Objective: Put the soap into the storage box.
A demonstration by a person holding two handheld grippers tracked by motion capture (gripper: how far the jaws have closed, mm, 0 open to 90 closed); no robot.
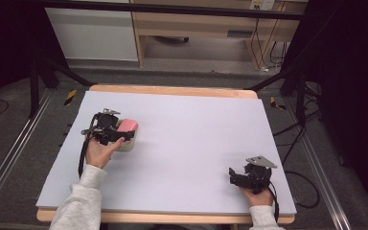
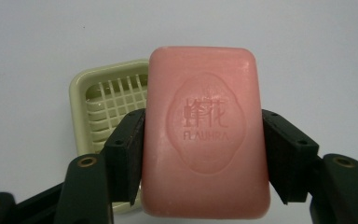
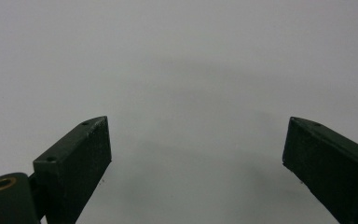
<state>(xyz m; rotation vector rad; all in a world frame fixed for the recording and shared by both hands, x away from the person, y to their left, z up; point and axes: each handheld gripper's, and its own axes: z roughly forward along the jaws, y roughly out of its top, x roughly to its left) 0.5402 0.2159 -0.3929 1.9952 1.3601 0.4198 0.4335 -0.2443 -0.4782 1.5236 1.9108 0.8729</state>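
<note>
Presently, one soap dish [image 2: 103, 108], pale cream-green with a slotted grid floor, is seen lying on the table [image 1: 187, 143]. No contents are seen on the visible part of its grid; the rest is hidden behind the soap.

One bar of pink soap [image 2: 205, 133], rounded-rectangular, is stamped with an oval emblem, characters and the lettering "FLAUHRA". In the left gripper view its long axis runs from bottom to top, the stamped face turned to the camera and the lettering upright. The bar is held just over the dish's right part; whether it touches the dish cannot be told. In the high view the soap [image 1: 127, 125] is seen at the far edge of the dish [image 1: 126, 143].

Two grippers are counted. The left gripper [image 2: 204, 156] is clamped on the soap, one pad pressed to each long side. The right gripper [image 3: 196, 154] is seen with jaws spread wide, nothing between them, over bare table well to the right of the dish and nearer the person's edge [image 1: 237, 177].

Two hands in grey sleeves [image 1: 84, 196] are seen.
</note>
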